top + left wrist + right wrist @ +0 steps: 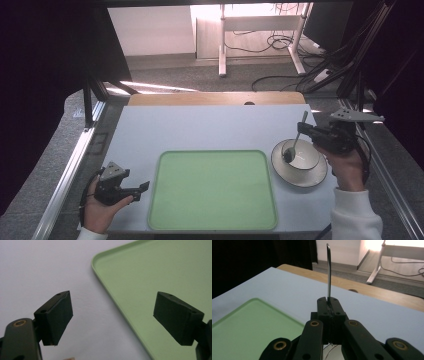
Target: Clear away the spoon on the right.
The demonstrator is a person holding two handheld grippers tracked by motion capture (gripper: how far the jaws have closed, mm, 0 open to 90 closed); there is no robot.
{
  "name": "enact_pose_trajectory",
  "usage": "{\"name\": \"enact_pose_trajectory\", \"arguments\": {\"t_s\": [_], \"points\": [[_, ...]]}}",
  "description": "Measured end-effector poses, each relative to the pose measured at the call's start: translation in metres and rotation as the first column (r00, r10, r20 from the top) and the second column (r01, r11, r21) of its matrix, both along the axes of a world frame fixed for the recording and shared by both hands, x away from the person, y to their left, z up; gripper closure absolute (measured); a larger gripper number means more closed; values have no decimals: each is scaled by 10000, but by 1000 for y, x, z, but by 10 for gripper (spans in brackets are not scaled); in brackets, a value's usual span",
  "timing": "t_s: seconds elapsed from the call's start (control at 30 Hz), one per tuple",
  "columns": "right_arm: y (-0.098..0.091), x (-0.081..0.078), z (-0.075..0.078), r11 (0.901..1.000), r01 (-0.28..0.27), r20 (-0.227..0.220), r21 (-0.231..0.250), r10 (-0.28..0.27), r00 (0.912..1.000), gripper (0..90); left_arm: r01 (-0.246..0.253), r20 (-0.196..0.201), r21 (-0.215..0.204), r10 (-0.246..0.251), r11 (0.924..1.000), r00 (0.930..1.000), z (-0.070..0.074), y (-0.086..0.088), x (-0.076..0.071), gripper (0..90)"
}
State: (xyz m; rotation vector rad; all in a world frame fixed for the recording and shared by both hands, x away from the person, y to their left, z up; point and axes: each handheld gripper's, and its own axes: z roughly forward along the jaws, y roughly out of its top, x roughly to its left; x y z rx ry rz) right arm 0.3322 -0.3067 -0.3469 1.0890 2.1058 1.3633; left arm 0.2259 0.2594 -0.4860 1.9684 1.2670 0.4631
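Gripping spoon point(296, 140) by mid-handle, right gripper point(311, 132) fingers clenched on it; spoon's long axis tilts, head low inside bowl point(300, 161), handle tip up-away. Bowl just right of green tray point(212, 190) on table point(200, 127). Left gripper point(142, 187) fingers spread, empty, beside tray's left edge.

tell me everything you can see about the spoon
The spoon is slim, dark and metallic-looking. Its bowl end rests inside the white bowl, which sits on a saucer right of the green tray. The handle slants up and away from the person, clamped between the shut jaws of the right claw. In the right gripper view it rises edge-on above the jaws.
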Motion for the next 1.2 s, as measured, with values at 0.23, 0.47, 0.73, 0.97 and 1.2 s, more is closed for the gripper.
{"name": "enact_pose_trajectory", "arguments": {"t_s": [0.23, 0.47, 0.73, 0.97, 1.2], "points": [[11, -16, -8, 9987, -490, -446, -123, 484, 9978, 886, -16, 8, -8, 16, 10000, 10000, 0, 0, 0, 152], [23, -30, -15, 9953, -967, -867, -65, 958, 9916, 886, 0, -4, -35, 0, 10000, 10000, 0, -1, 0, 152], [42, -40, -22, 9863, -1646, -1269, -95, 1621, 9786, 886, 4, -18, -41, -4, 10000, 10000, 0, -1, 0, 152], [56, -41, -32, 9794, -2018, -1757, -107, 1968, 9646, 885, 56, -57, 12, -56, 10000, 10000, -1, -1, 0, 152], [69, -38, -42, 9729, -2311, -2338, -72, 2230, 9464, 883, 42, -78, 19, -42, 10000, 10000, -2, 0, 0, 153]]}}
